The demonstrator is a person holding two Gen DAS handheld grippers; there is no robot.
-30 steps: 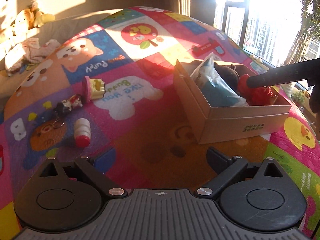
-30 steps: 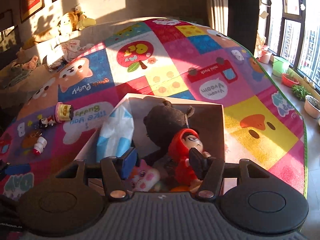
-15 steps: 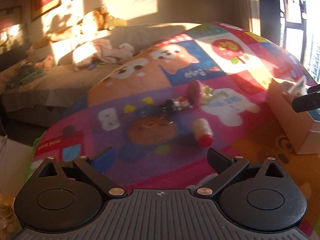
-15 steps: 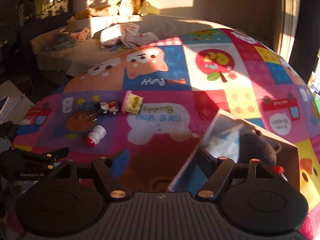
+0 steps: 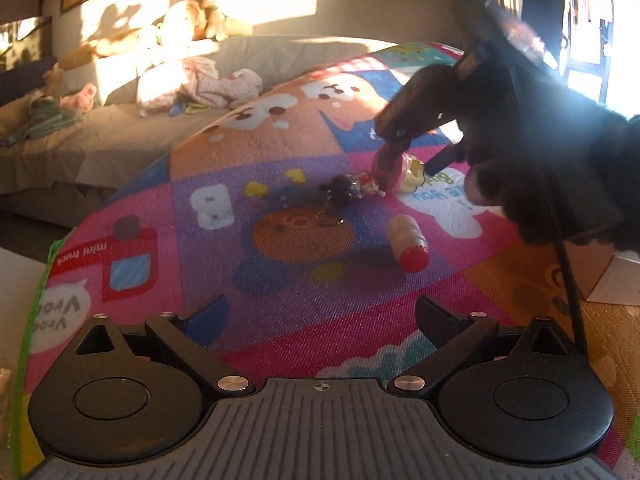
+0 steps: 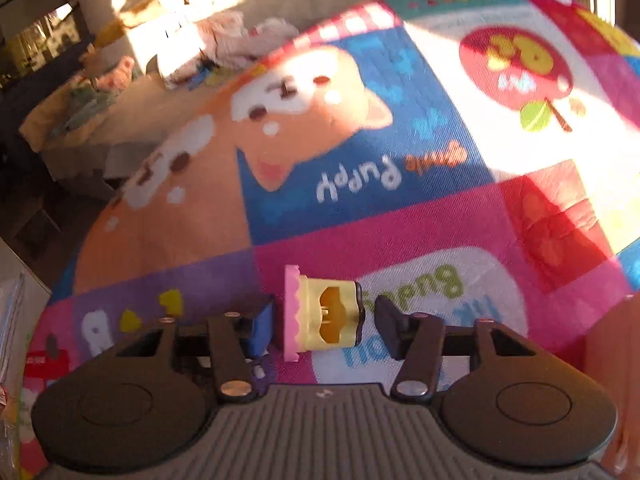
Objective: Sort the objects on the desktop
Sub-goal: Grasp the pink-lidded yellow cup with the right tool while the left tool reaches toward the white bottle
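The right gripper [image 6: 325, 322] was low over the colourful cartoon-print play mat [image 6: 400, 200], its jaws spread to either side of a small pink-and-yellow plastic toy with a scalloped pink base [image 6: 320, 314]. The toy lay on its side on the mat between the fingers; a narrow gap showed on each side, so no grip was confirmed. Seen from the left wrist camera, the same gripper appeared as a dark, backlit mass [image 5: 404, 148] reaching down onto that toy [image 5: 400, 168], hiding most of it and much of the mat's right side.

The left gripper [image 5: 320, 316] hovered above the mat's near edge with its jaws wide and nothing between them.

Just left of the pink-and-yellow toy lay a small dark-haired figurine on a keyring [image 5: 352, 188], touching or nearly touching it. A short white ridged bottle with a red cap [image 5: 408, 242] lay on its side nearer the left gripper, apart from both. A corner of a brown cardboard box [image 5: 596, 268] showed at the right edge. Beyond the mat stood a grey sofa [image 5: 120, 136] strewn with plush toys and clothing.
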